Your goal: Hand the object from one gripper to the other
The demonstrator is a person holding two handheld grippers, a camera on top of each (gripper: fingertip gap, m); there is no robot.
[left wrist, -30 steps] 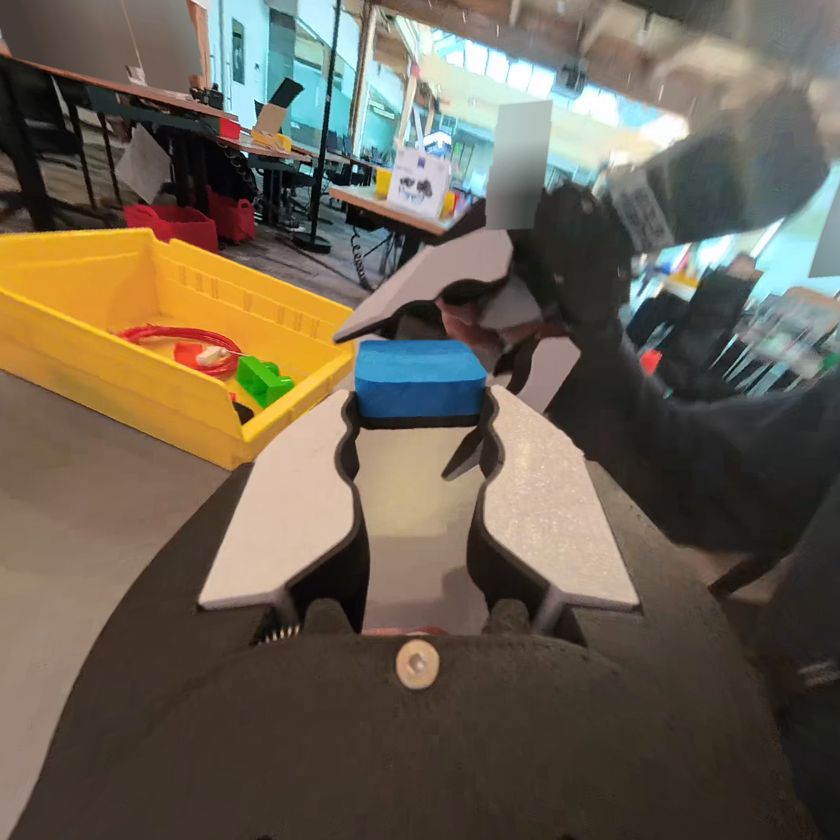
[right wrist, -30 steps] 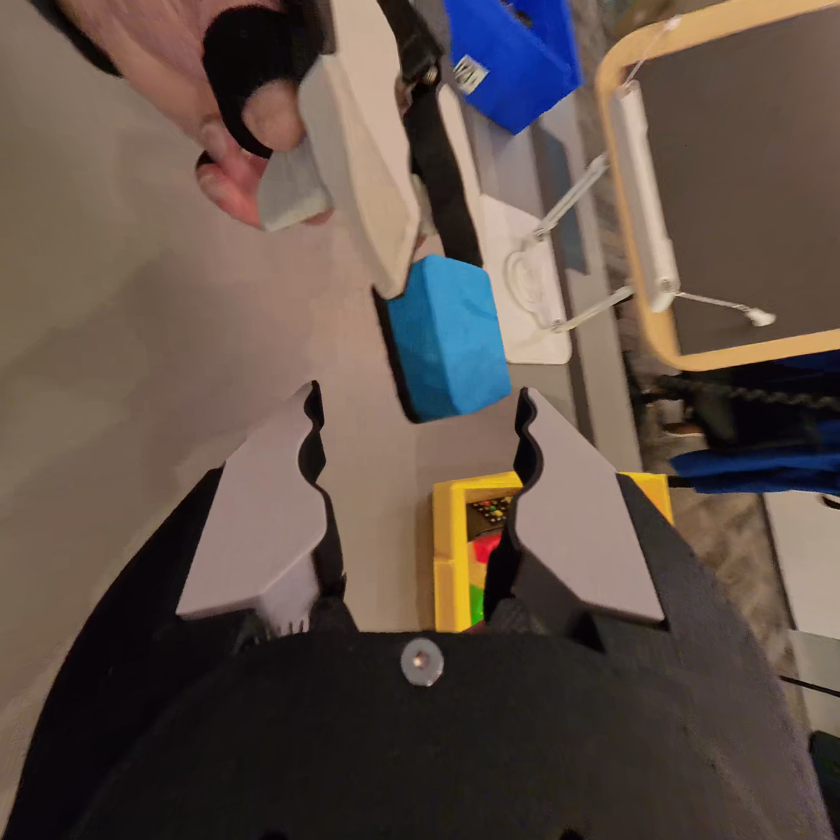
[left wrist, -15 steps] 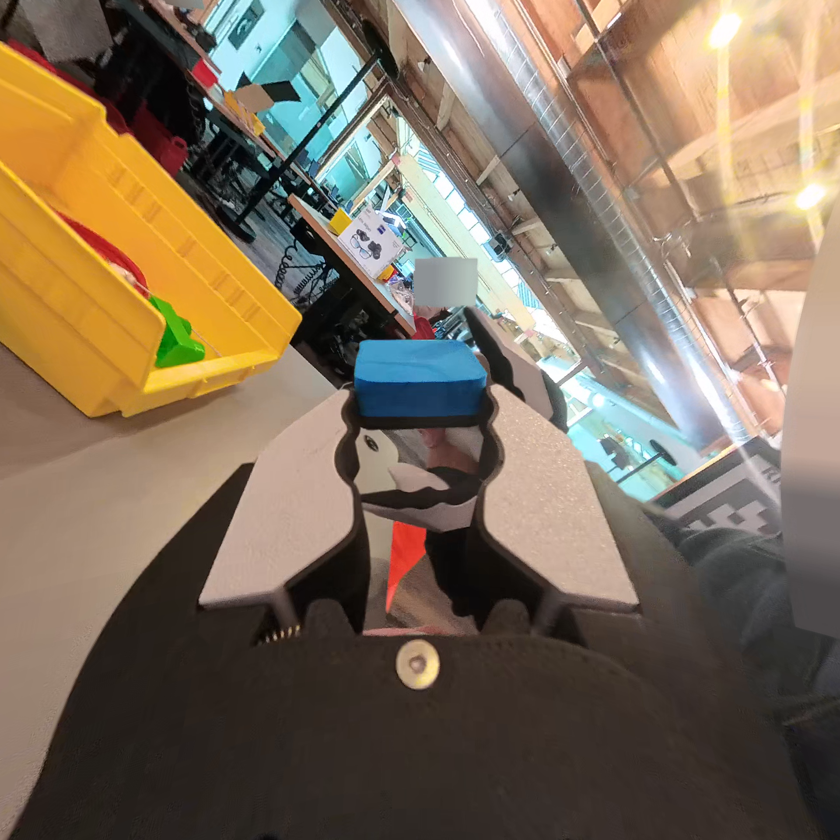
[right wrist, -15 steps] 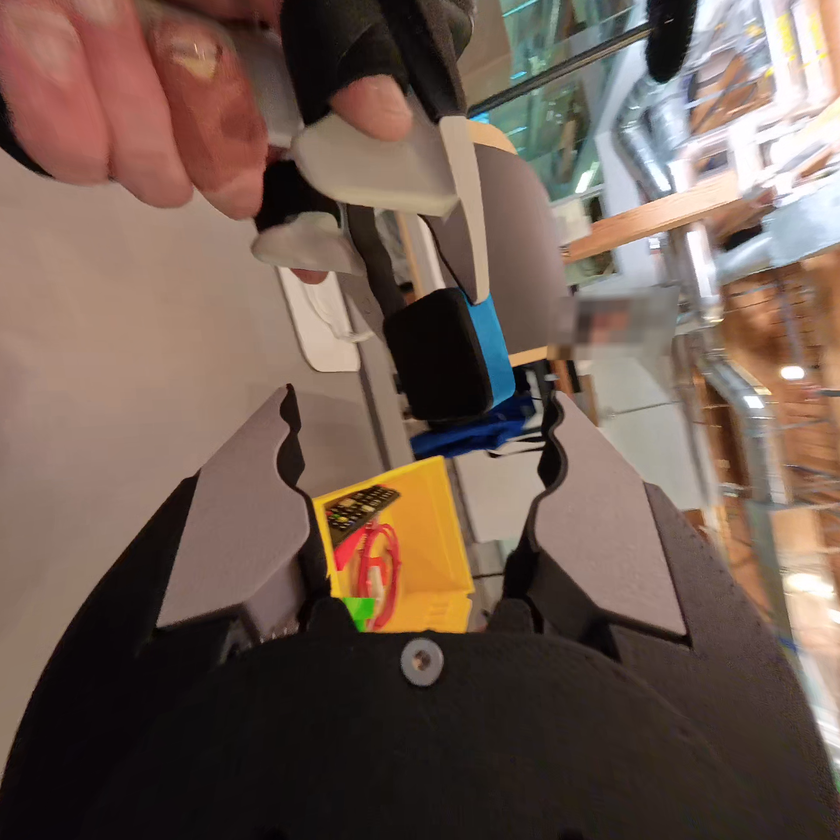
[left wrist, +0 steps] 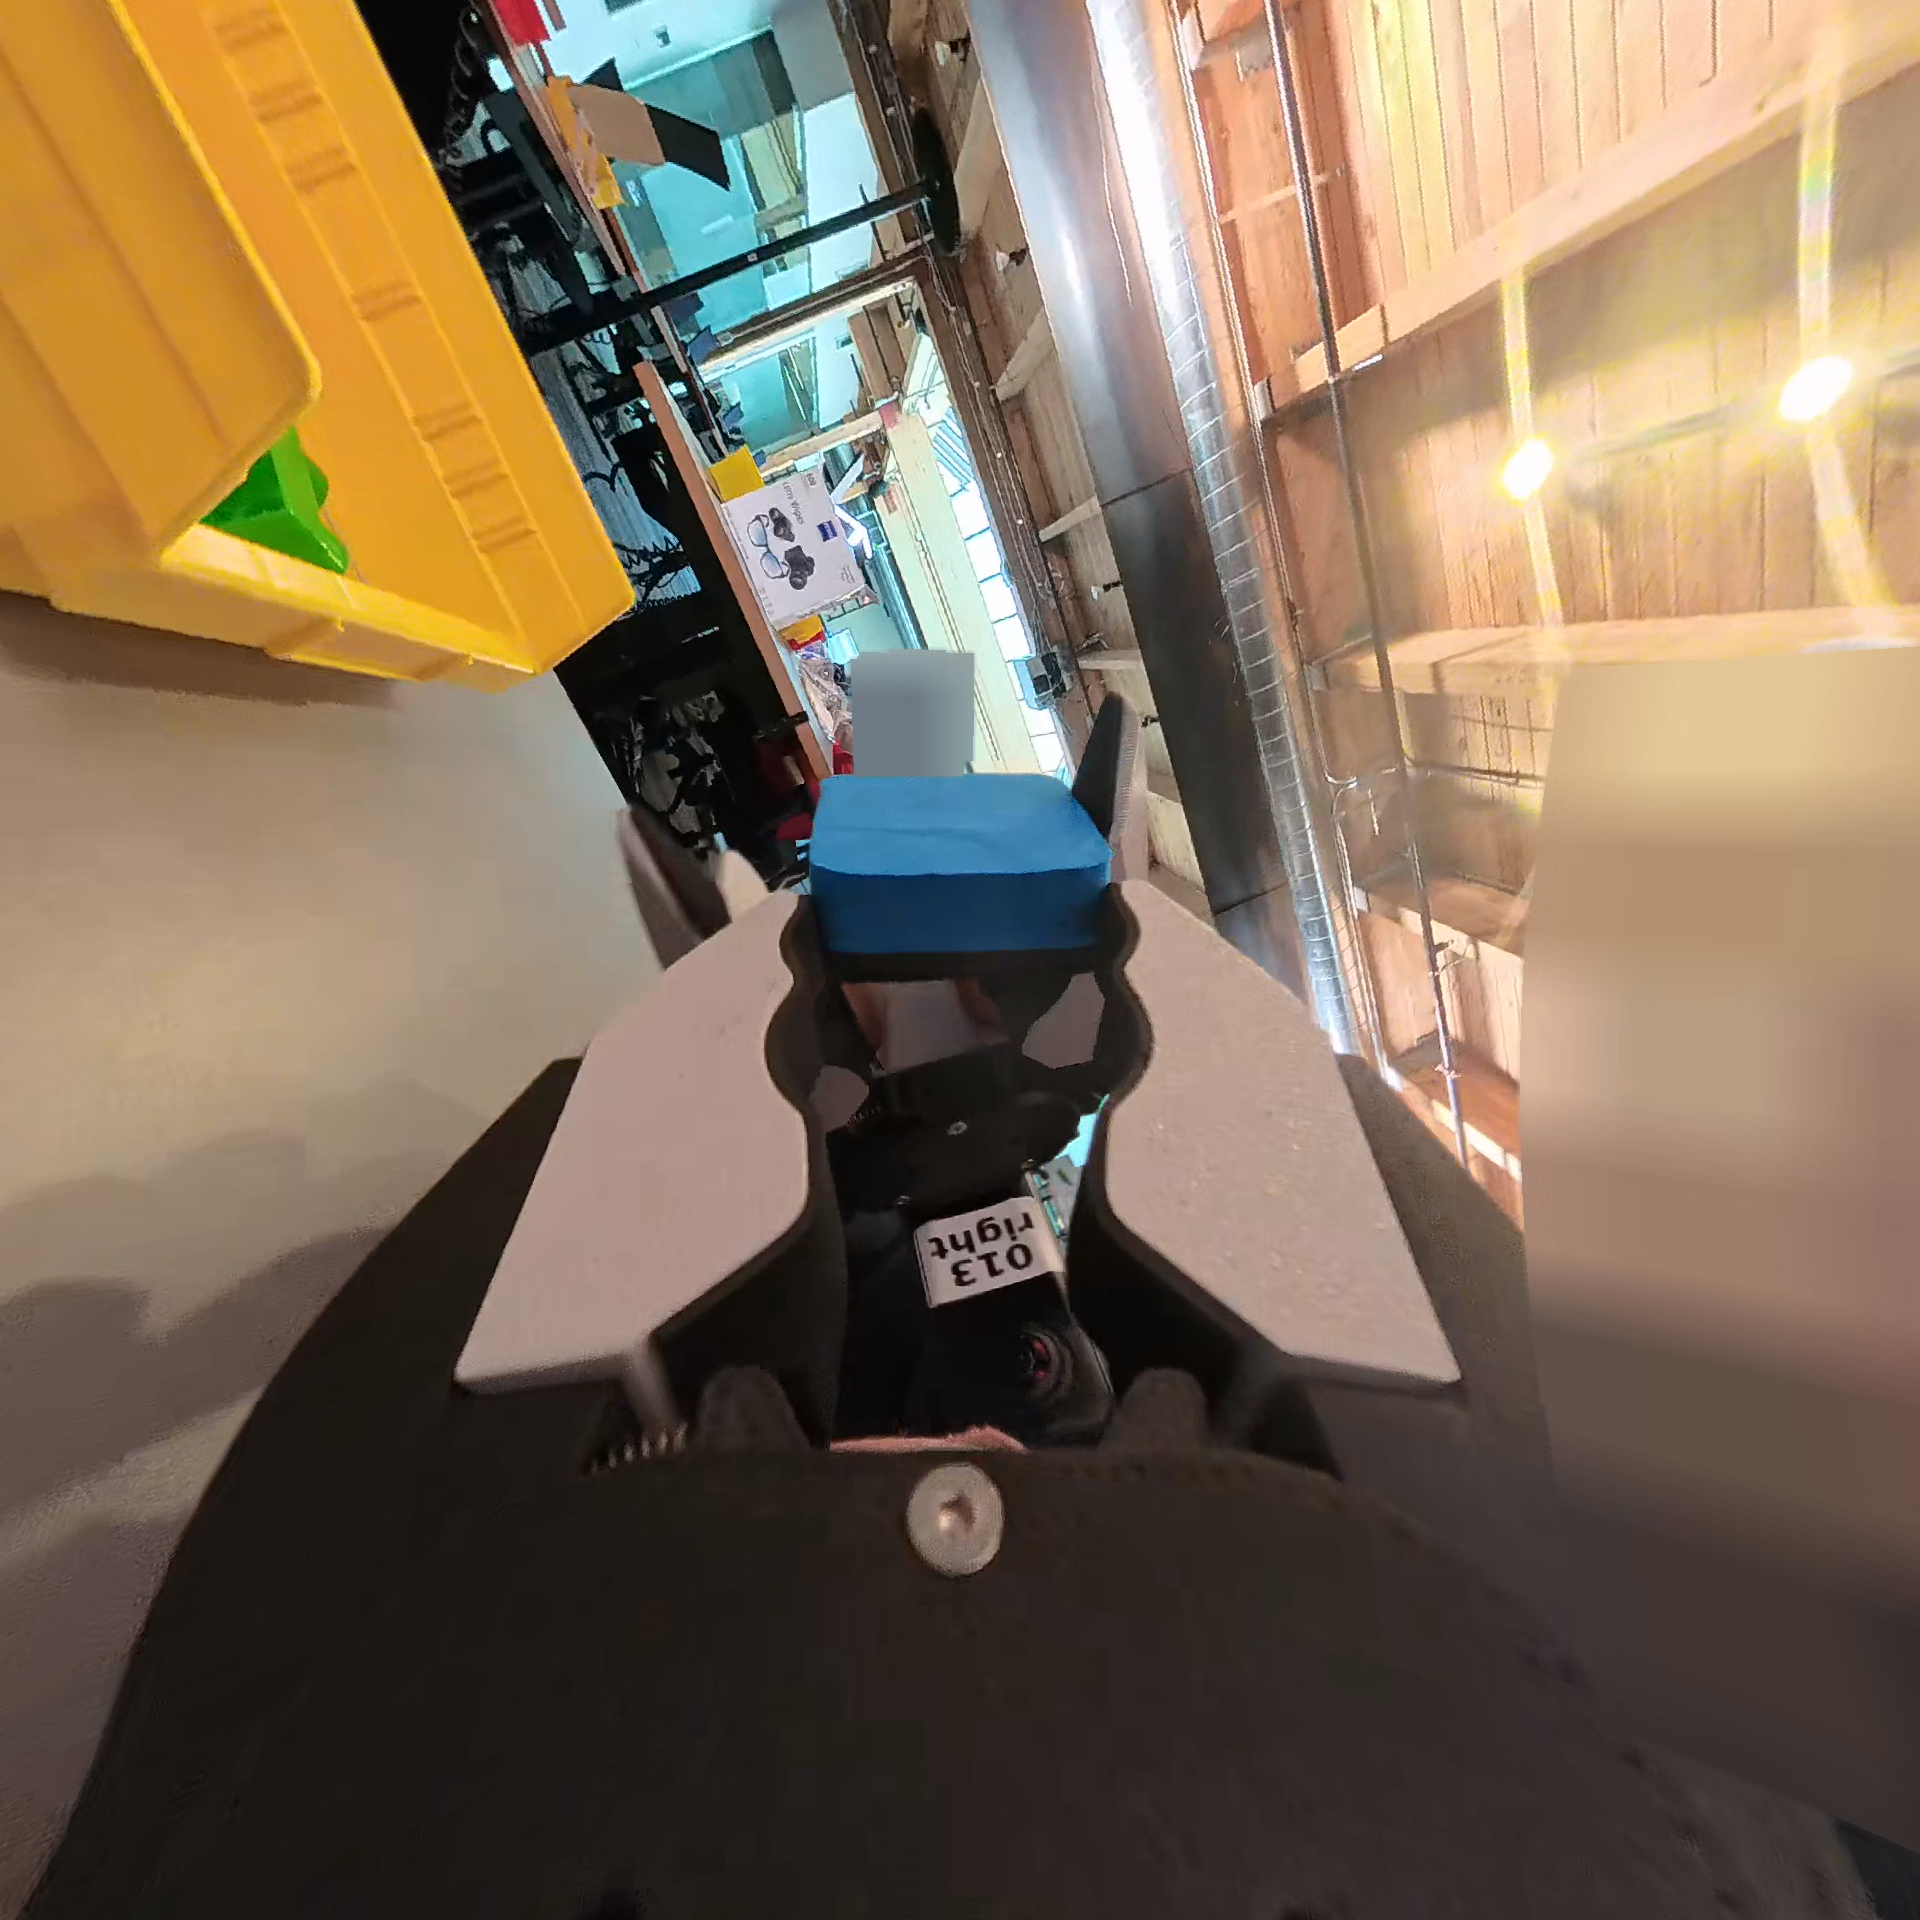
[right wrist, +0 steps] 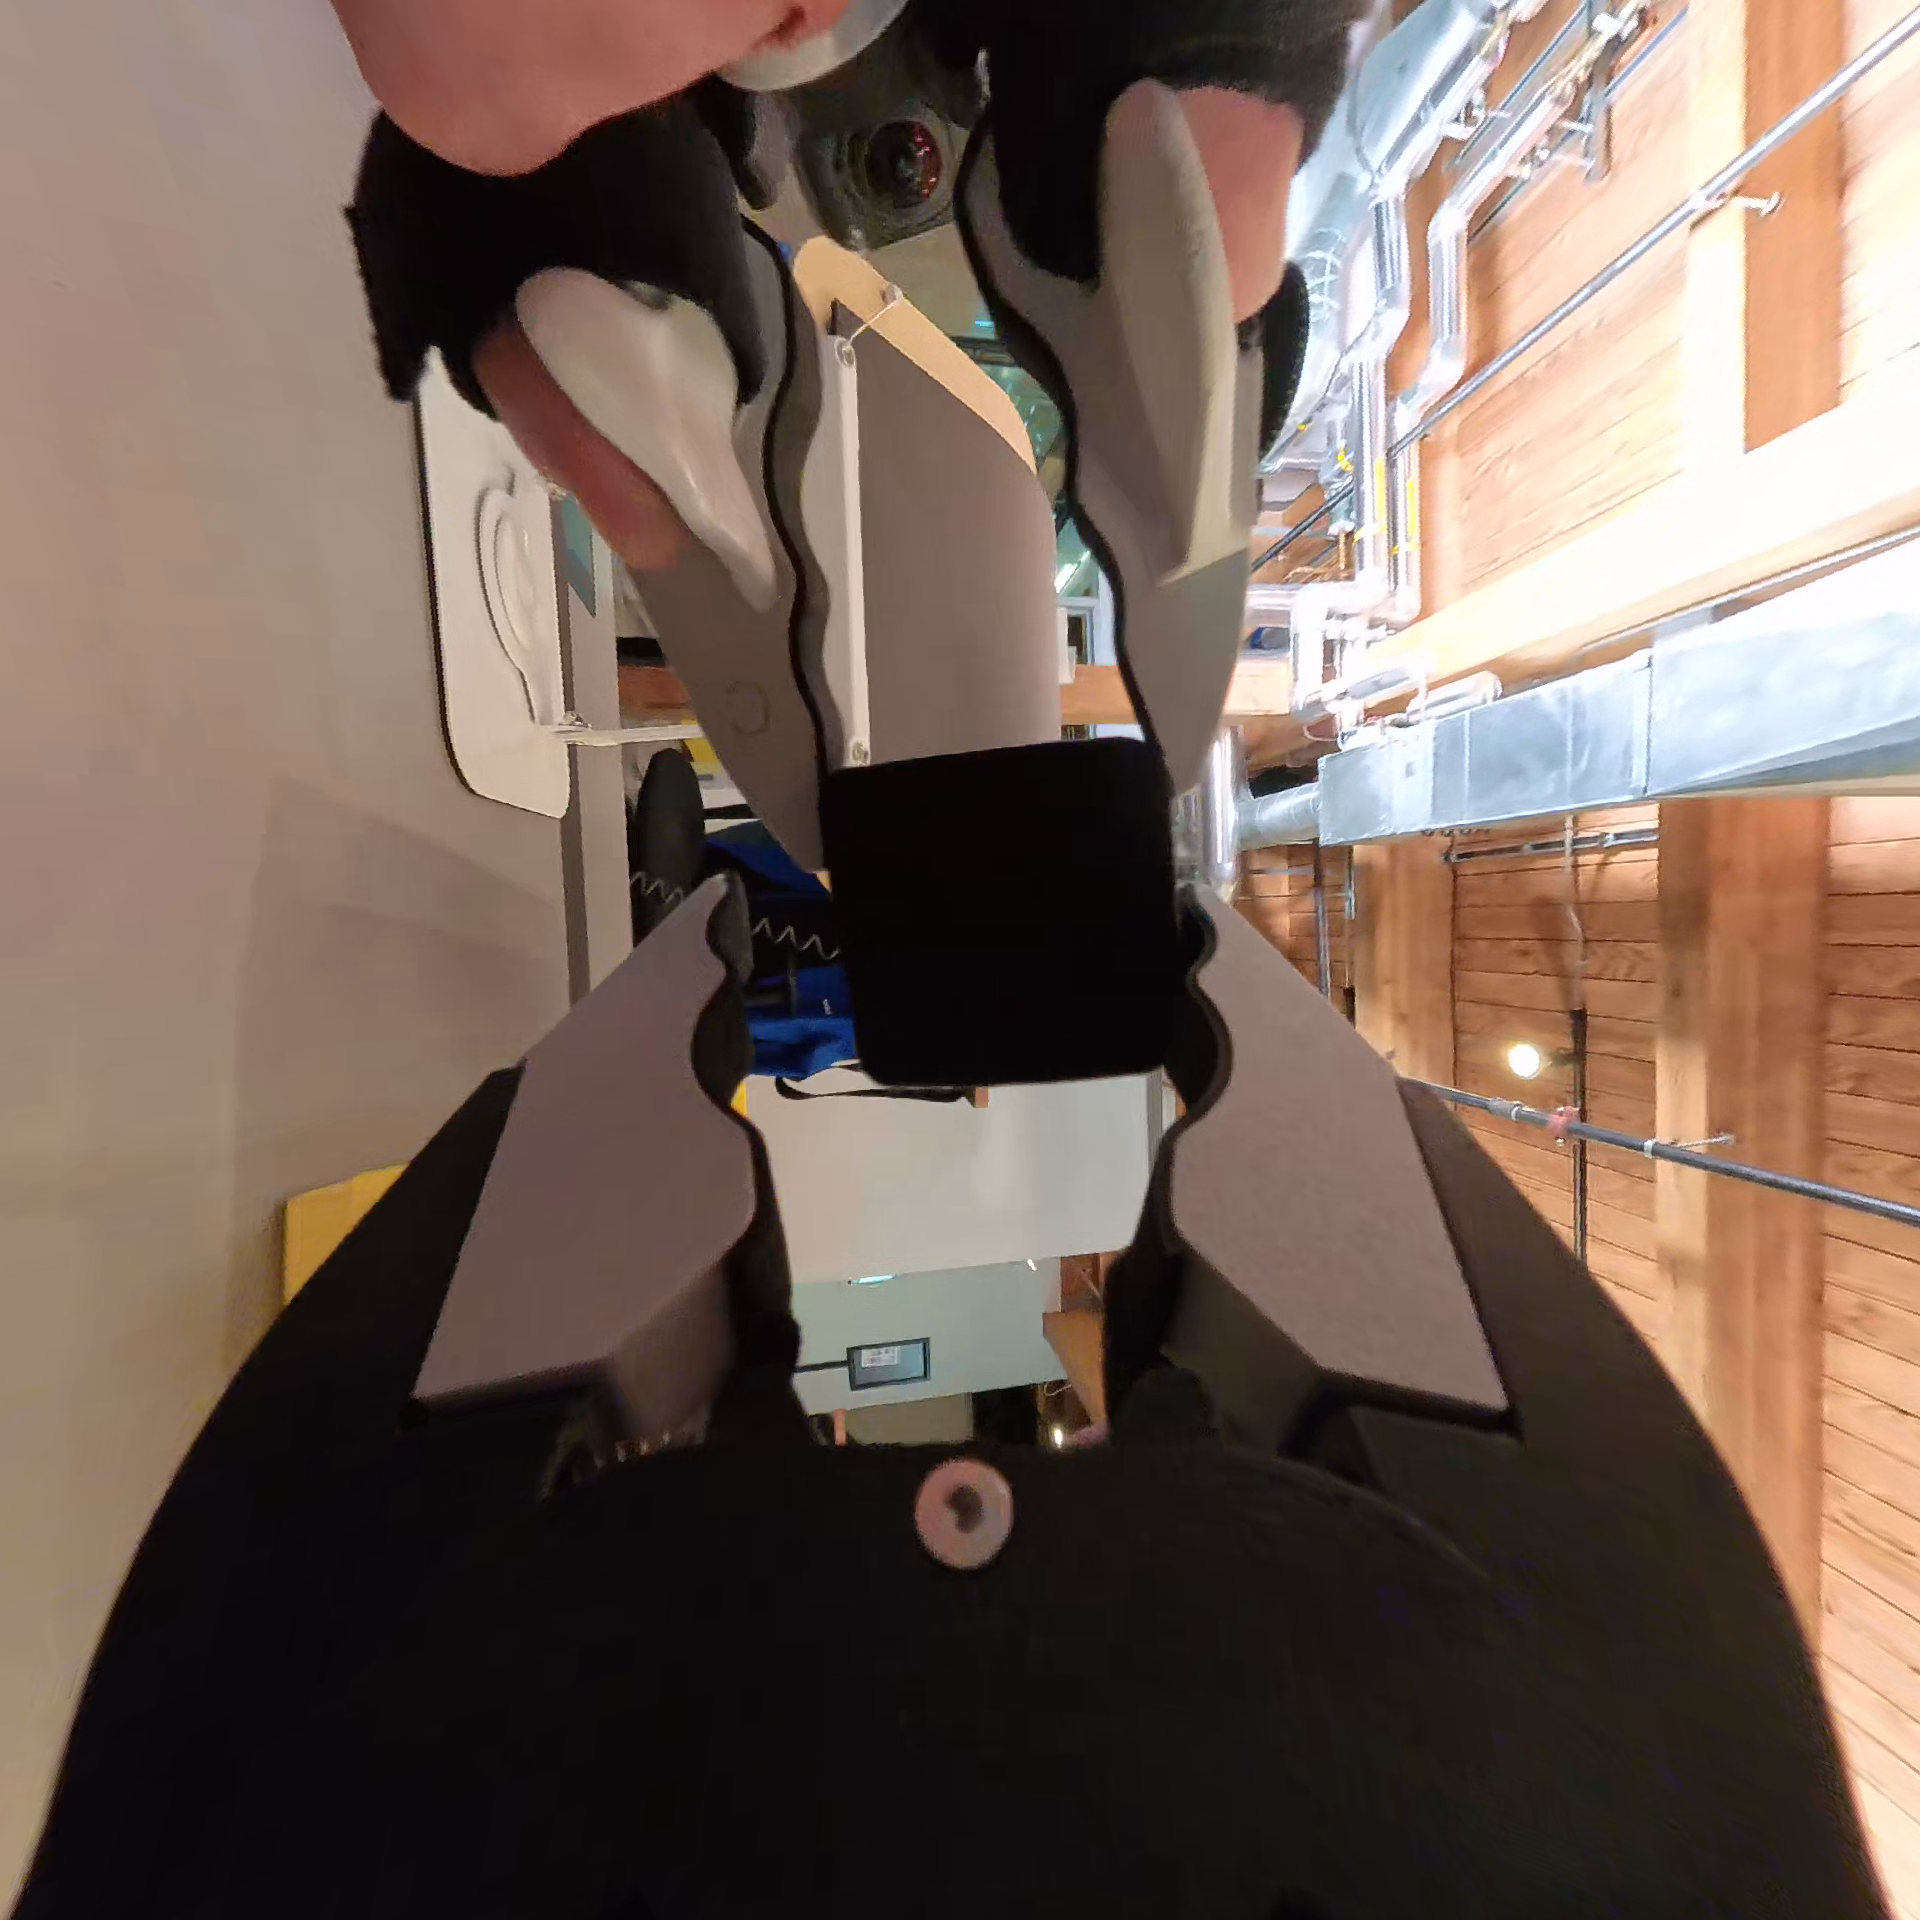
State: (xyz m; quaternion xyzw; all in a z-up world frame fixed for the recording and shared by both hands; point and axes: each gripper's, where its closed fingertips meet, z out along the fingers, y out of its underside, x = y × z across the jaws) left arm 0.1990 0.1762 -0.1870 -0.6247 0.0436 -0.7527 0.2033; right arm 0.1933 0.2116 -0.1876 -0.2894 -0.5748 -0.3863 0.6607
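My left gripper [left wrist: 958, 920] is shut on a foam block [left wrist: 956, 868] with a blue top and a black underside, held in the air above the grey table [left wrist: 260, 935]. In the right wrist view the block shows its black face [right wrist: 1003, 914], and the left gripper's fingers [right wrist: 748, 665] come down from above and clamp it. My right gripper [right wrist: 956, 904] is open, and the block sits between its fingertips. There is a gap on its left side, and the right tip is close to or touching the block. In the left wrist view the right gripper's fingers [left wrist: 681, 883] flank the block from behind.
A yellow bin [left wrist: 416, 416] holding a green piece [left wrist: 281, 509] stands on the table to the left; its corner also shows in the right wrist view [right wrist: 332, 1216]. A white pad [right wrist: 488, 623] lies near the table edge. Beyond are workshop desks, wooden walls and ducts. Left and right tips are no more than a few centimetres apart.
Both grippers have rolled and tilted up towards the ceiling. The right gripper has closed in, so the block now sits between its open fingers. The left gripper still holds the block.
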